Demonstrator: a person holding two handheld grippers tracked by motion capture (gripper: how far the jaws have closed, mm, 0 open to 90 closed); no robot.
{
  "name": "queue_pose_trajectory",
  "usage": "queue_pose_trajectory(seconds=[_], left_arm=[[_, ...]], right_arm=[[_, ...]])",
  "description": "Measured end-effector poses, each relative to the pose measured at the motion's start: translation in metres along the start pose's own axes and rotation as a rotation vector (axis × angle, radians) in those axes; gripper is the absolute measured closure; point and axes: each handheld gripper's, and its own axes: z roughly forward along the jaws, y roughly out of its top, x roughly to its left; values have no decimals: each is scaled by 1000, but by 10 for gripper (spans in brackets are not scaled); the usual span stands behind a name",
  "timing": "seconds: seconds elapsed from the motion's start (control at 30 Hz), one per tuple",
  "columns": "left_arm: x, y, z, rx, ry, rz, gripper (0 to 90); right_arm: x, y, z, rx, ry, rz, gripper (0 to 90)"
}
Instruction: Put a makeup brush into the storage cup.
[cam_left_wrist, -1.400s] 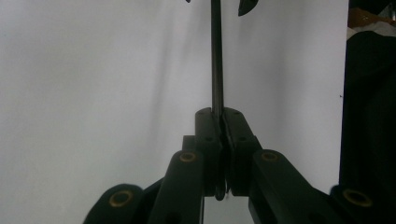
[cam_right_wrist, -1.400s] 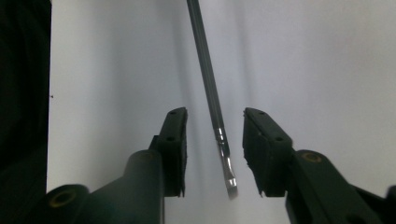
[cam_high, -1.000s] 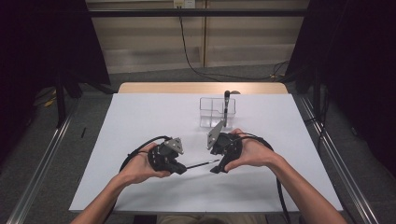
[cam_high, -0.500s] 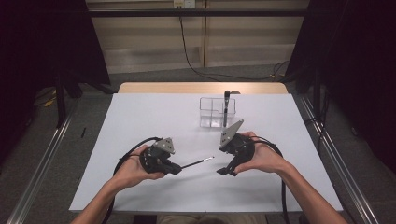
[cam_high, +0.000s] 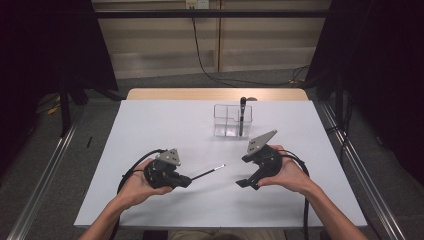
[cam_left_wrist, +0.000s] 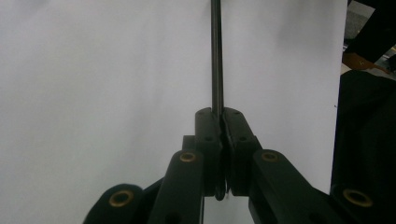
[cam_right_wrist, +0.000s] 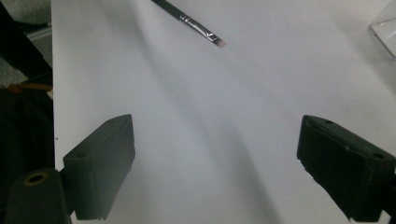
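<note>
A thin black-handled brush (cam_high: 207, 173) with a silver ferrule sticks out to the right from my left gripper (cam_high: 187, 182), which is shut on its handle low over the white table (cam_high: 150, 125). In the left gripper view the handle (cam_left_wrist: 216, 56) runs straight up from the closed jaws of that gripper (cam_left_wrist: 223, 116). My right gripper (cam_high: 247, 172) hovers a short way right of the brush tip. Its jaws have just been opening and nothing is between them. The right gripper view has the brush tip (cam_right_wrist: 196, 25) at top, beyond the wide-apart gripper (cam_right_wrist: 215, 140).
A clear plastic compartment box (cam_high: 232, 120) stands behind the grippers toward the table's far edge, with a dark brush (cam_high: 242, 115) upright in its right side. Cables trail from both grippers toward the person. Metal rails run along the floor on both sides.
The two grippers have drawn apart. The right one moved right, off the brush, with its jaws spread wider. The left one carried the brush left and nearer the person.
</note>
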Motion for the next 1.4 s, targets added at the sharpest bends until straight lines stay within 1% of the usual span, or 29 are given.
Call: queue_pose_trajectory(seconds=[0.03,0.07,0.1,0.13,0.17,0.2,0.27,0.33,0.37,0.4,0.43,0.47,0.5,0.53,0.57,0.63,0.7,0.77,0.8,0.9,0.97,1.0,1.07,1.1,1.17,1.2,1.23,1.33,1.4], left_arm=[[-1,-1,0,-12,3,-8,859],[0,-2,-1,-19,6,-6,859],[0,-3,-1,-30,2,-7,859],[-1,-4,-2,-46,8,-21,859],[-1,-5,-2,-54,12,-25,859],[-1,-5,-3,-56,14,-19,859],[-2,-8,-3,-78,12,-33,859],[-3,-9,-4,-80,17,-24,859],[-4,-10,-4,-98,21,-35,859],[-3,-11,-5,-109,17,-37,859],[-4,-11,-6,-121,22,-34,859],[-4,-11,-7,-119,26,-25,859],[-5,-12,-7,-134,21,-35,859],[-5,-12,-7,-140,24,-30,859],[-6,-13,-7,-154,28,-35,859],[-6,-15,-7,-163,25,-35,859],[-7,-16,-6,-178,31,-35,859],[-7,-17,-7,-195,17,-40,859],[-7,-17,-7,-199,28,-34,859],[-8,-17,-8,-228,32,-32,859],[-8,-17,-8,-242,34,-28,859],[-9,-18,-7,-254,30,-31,859],[-10,-18,-6,-260,36,-22,859],[-10,-18,-6,-268,35,-21,859],[-12,-17,-4,-280,36,-16,859],[-12,-17,-3,-291,29,-16,859],[-12,-17,-3,-294,28,-13,858],[-13,-17,-2,-309,23,-17,859],[-14,-18,-1,-324,20,-19,859]], right_arm=[[1,-1,0,-15,-6,9,93],[1,-2,-1,-22,-6,11,79],[2,-3,-1,-22,-7,19,57],[2,-4,-1,-21,-9,13,32],[3,-5,-1,-31,1,14,29],[4,-6,-1,-43,12,17,32],[6,-8,-2,-60,8,28,48],[8,-11,-1,-74,21,21,43],[8,-12,-1,-75,23,20,41],[8,-14,-1,-80,26,24,46],[9,-15,0,-85,21,36,56],[9,-16,0,-90,18,42,58],[9,-16,0,-99,22,43,57],[9,-17,0,-114,20,53,63],[8,-18,0,-129,12,56,78],[7,-20,0,-149,7,66,86],[8,-21,1,-164,10,70,87],[9,-22,1,-180,2,75,86],[9,-22,0,-187,1,79,84],[11,-23,0,-191,-6,71,77],[11,-25,-1,-215,-22,81,75],[12,-25,-2,-227,-19,84,75],[13,-25,-4,-268,-42,81,74],[13,-26,-4,-286,-46,78,74],[14,-26,-5,-314,-41,80,74],[14,-26,-5,-330,-38,73,72],[15,-26,-4,-351,-43,73,66],[17,-25,-3,-385,-36,76,66],[19,-23,-2,-408,-41,75,66]])
